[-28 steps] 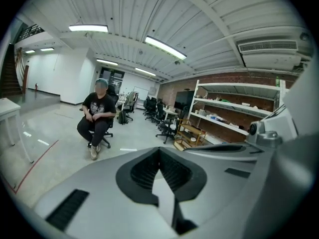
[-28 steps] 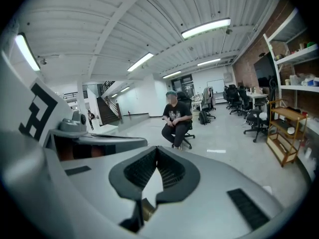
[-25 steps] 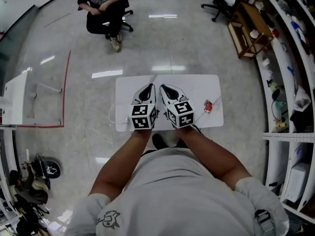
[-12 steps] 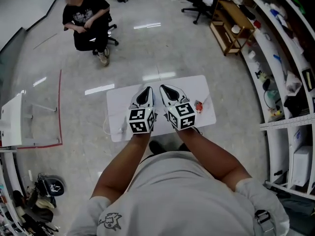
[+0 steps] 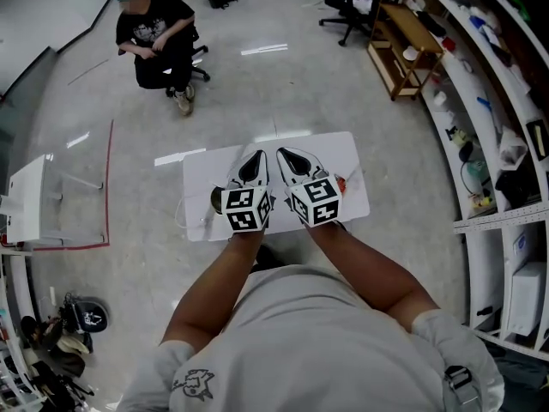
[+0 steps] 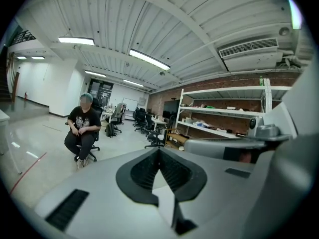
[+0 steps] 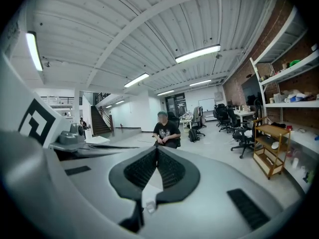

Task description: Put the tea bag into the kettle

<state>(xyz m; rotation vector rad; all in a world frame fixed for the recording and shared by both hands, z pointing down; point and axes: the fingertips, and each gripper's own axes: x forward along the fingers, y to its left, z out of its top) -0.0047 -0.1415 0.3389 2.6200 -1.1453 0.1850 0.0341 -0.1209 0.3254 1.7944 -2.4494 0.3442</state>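
Your left gripper (image 5: 255, 163) and right gripper (image 5: 292, 163) are clenched, empty. The tea bag (image 5: 341, 181), probably the red speck just right of the right gripper, should be light and limp: pinch its top.

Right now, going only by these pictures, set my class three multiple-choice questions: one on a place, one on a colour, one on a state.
1. Where on the table does the small red tea bag lie?
A. left of both grippers
B. right of the right gripper
C. between the two grippers

2. What colour is the table?
A. white
B. black
C. green

3. How do the right gripper's jaws stand?
A. wide apart
B. shut on a cup
C. together, with nothing between them

Answers:
1 B: the head view shows it just past the right gripper's marker cube.
2 A: its bare top is plain white.
3 C: the right gripper view shows the pads meeting, with nothing held.
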